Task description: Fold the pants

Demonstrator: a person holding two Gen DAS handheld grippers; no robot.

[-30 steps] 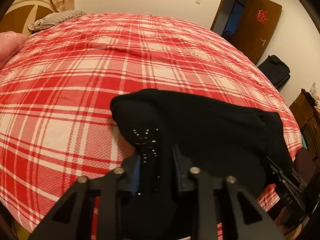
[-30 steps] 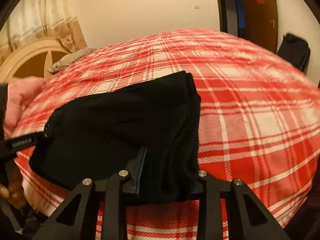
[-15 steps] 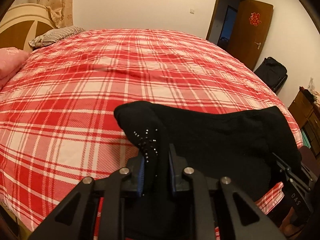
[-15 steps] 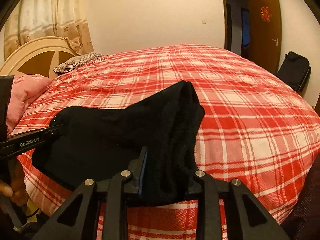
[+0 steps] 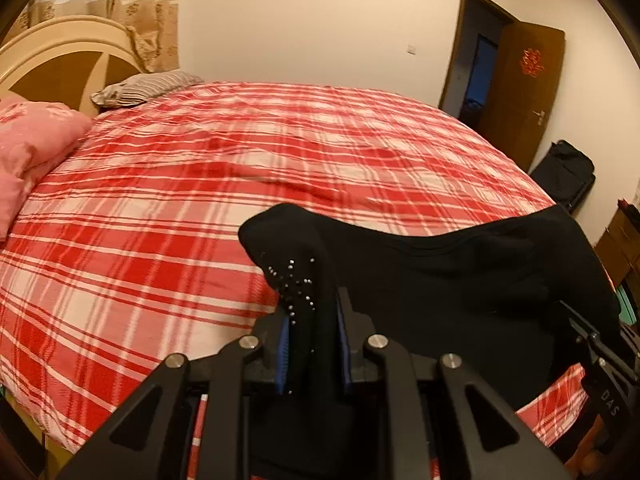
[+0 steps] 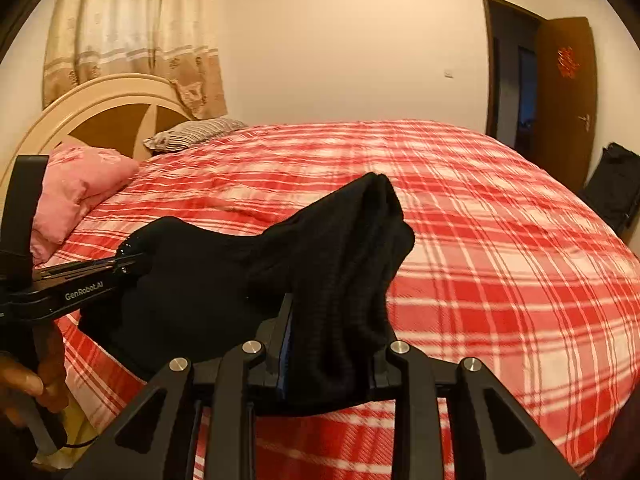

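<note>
Black knit pants (image 5: 460, 280) are held above the near edge of a bed covered by a red-and-white plaid bedspread (image 5: 200, 208), stretched between the two tools. The left gripper (image 5: 312, 344) is clamped on one end of the fabric; the pinched portion carries a scatter of small silvery studs (image 5: 294, 284) and rises in a rounded peak above the blue-edged fingers (image 5: 283, 356). The right gripper (image 6: 328, 352) is clamped on the opposite end — a thick, ribbed bundle that stands up between its jaws and folds over at the top. Between the two grips the cloth sags in a shallow curve; its lower part hangs in front of the bed's near side, and whether it touches the bedspread cannot be determined.

In the right wrist view the left gripper appears at the left edge, side-on, with a person's hand (image 6: 36, 380) around its handle. In the left wrist view the right gripper's body shows at the lower right margin.

Surroundings: a pink quilted pillow (image 6: 80, 188) and a grey striped pillow (image 6: 192, 132) lie at the head of the bed, against a cream-and-brown arched headboard (image 6: 108, 116). A beige patterned curtain (image 6: 132, 40) hangs behind. A brown wooden door (image 5: 520, 92) stands open, bearing a red ornament — a black bag (image 5: 564, 172) sits on the floor near it.
</note>
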